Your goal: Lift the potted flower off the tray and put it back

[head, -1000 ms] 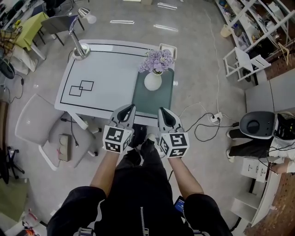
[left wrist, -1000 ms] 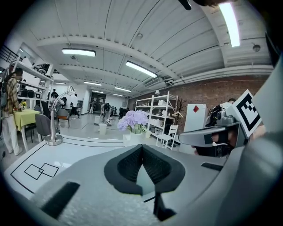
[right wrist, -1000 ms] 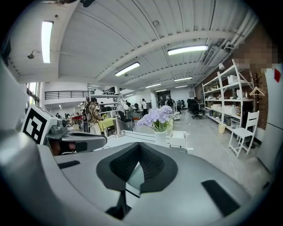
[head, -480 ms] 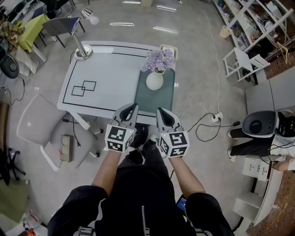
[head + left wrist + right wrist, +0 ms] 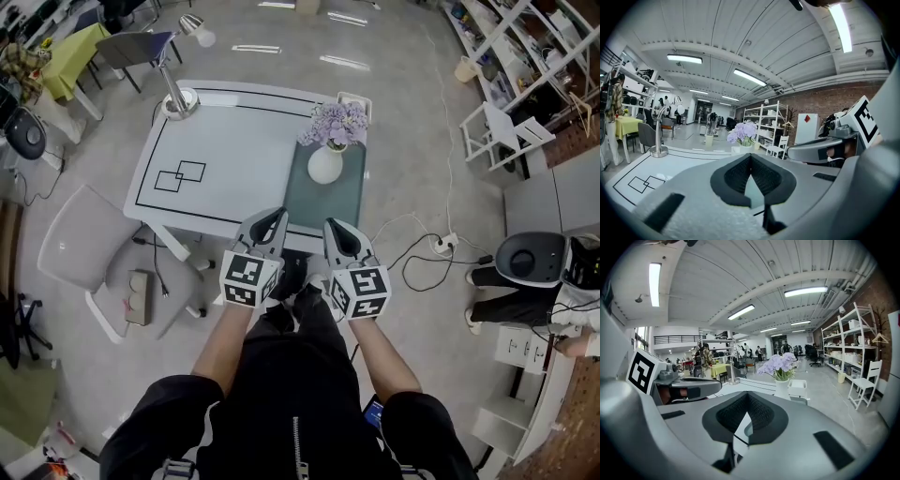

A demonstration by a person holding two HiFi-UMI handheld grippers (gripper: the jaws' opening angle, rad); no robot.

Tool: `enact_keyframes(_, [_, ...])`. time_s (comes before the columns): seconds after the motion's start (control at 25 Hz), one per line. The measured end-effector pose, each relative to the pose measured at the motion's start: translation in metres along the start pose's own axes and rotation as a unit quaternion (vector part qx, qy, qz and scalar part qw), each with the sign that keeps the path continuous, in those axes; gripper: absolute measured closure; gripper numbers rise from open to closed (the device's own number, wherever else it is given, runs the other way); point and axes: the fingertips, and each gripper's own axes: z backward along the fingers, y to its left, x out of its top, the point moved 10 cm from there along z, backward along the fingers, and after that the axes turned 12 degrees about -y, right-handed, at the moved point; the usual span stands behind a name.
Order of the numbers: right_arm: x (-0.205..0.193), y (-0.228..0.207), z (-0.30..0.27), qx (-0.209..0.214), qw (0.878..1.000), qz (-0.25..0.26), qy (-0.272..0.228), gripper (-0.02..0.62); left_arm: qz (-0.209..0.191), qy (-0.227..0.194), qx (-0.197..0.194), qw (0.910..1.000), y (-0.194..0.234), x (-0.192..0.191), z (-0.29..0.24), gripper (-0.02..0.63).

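- Head view looks steeply down on a white tabletop [image 5: 234, 141] with a dark green tray [image 5: 314, 202] lying along its three o'clock side.
- The potted flower [image 5: 326, 161], a round white vase with pale purple blooms, stands upright on the tray, toward the tray's twelve o'clock end. The tray's six o'clock half is bare.
- A small white box [image 5: 356, 99] sits just beside the blooms, at about one o'clock from them, at the corner of the tabletop.
- A desk lamp [image 5: 178, 98] stands at the tabletop's eleven o'clock corner. Two overlapping black-outlined squares [image 5: 181, 176] are marked toward its nine o'clock side.
- The left tool [image 5: 279, 215] and the right tool [image 5: 331, 225] hang side by side at the tabletop's six o'clock edge. Both point toward twelve o'clock and are well apart from the potted flower.
- Left gripper view shows that tool's jaws closed, with the ribbed pads meeting at the tips and nothing between them. The blooms show beyond the jaws at about twelve o'clock.
- Right gripper view shows that tool's jaws closed and empty as well. The potted flower stands beyond them at about one o'clock.
- On the floor, a pale chair [image 5: 80, 253] stands at the tabletop's eight o'clock. A power strip [image 5: 441, 244] with looping cables lies at three o'clock from the right tool.
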Motion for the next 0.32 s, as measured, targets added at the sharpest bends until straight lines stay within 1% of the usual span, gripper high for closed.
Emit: enact_keyframes(0.32, [0.0071, 0.0009, -0.0001, -0.001, 1.000, 0.004, -0.002, 0.589, 0.004, -0.009, 0.002, 0.9999, 0.0019, 0.0069, 0.0012, 0.601])
